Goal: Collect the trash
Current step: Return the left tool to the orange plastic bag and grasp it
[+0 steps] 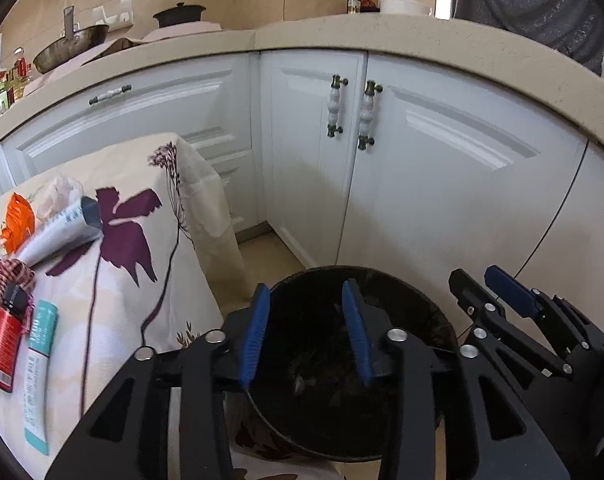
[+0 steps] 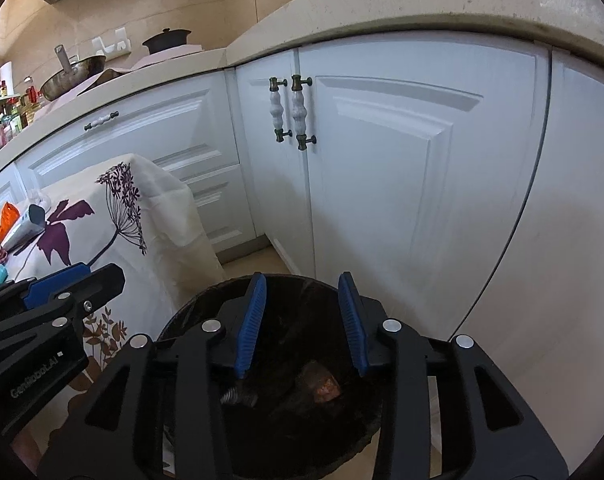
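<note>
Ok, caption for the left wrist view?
Left gripper open and empty above the round black trash bin, beside the floral-clothed table with leftover wrappers.

Black gripper (image 1: pixel 306 332) frames — blue ribbed pads (image 2: pixel 250 326), silver screws, white lettering

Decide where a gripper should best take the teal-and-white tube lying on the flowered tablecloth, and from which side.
Grip the teal-and-white tube across its middle, coming from above. It lies flat, long axis running away from the camera, so fingers probably close best across its narrow width, clear of the red packet.
</note>
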A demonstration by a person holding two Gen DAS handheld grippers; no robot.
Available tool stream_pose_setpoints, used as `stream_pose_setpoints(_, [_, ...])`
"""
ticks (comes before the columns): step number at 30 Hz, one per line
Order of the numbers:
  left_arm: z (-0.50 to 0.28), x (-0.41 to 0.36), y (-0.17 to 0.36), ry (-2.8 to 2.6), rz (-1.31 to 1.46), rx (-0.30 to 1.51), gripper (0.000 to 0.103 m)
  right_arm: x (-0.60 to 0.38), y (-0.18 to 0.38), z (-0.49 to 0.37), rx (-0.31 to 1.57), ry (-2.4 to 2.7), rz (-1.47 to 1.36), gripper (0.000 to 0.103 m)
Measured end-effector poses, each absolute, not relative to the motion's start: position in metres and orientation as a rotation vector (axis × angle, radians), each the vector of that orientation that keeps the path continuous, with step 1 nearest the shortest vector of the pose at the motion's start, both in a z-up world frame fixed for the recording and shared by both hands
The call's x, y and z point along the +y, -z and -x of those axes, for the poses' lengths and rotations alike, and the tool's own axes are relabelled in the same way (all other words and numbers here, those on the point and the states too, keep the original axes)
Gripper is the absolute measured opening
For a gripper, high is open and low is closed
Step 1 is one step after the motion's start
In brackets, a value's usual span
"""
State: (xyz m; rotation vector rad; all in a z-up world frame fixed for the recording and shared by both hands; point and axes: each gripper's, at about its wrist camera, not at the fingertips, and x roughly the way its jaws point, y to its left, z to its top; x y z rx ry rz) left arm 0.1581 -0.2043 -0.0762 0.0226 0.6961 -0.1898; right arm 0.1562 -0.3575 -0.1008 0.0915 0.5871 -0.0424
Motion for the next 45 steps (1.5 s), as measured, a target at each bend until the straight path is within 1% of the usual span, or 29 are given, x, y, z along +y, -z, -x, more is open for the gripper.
stream_pose_setpoints(3, [-0.151, -0.2, 0.064, 0.209, -0.015, 0.67, 0.05, -0.354, 0.092, -0.151, 0.573, 0.042, -0.094, 0.043])
stream_pose_setpoints(6, [-0.142, -0.19, 0.051, 0.217, -0.005, 0.652, 0.054, -0.347, 0.082, -0.144, 0.562, 0.029, -0.1, 0.044])
stream_pose_setpoints(17, [-0.107, -0.115, 0.014, 0.129, 0.032, 0.611, 0.057, -0.283, 0.049, -0.118, 0.515, -0.104, -0.11, 0.046])
stream_pose_setpoints(23, [-0.087, -0.061, 0.012, 0.012, 0.046, 0.61, 0.058, -0.23, 0.041, -0.103, 0.514, -0.202, -0.076, 0.048])
stream_pose_setpoints(25, [-0.081, -0.044, 0.013, -0.027, 0.057, 0.616, 0.058, -0.217, 0.041, -0.098, 0.519, -0.227, -0.064, 0.049])
stream_pose_setpoints(27, [-0.074, -0.026, 0.014, -0.066, 0.065, 0.618, 0.058, -0.205, 0.041, -0.093, 0.52, -0.245, -0.05, 0.052])
stream_pose_setpoints(30, [-0.062, -0.001, 0.014, -0.124, 0.075, 0.609, 0.058, -0.189, 0.042, -0.086, 0.526, -0.269, -0.035, 0.052])
stream_pose_setpoints(34, [-0.049, 0.021, 0.015, -0.182, 0.085, 0.601, 0.063, -0.172, 0.042, -0.08, 0.535, -0.295, -0.018, 0.052])
stream_pose_setpoints(41, [-0.048, 0.048, 0.028, -0.256, 0.119, 0.633, 0.065, -0.157, 0.043, -0.075, 0.544, -0.325, 0.006, 0.053])
stream_pose_setpoints(43, [-0.051, 0.05, 0.03, -0.263, 0.115, 0.635, 0.071, -0.155, 0.043, -0.075, 0.548, -0.326, 0.009, 0.053])
stream_pose_setpoints(45, [-0.055, 0.053, 0.033, -0.265, 0.111, 0.643, 0.072, -0.154, 0.043, -0.076, 0.55, -0.325, 0.012, 0.053])
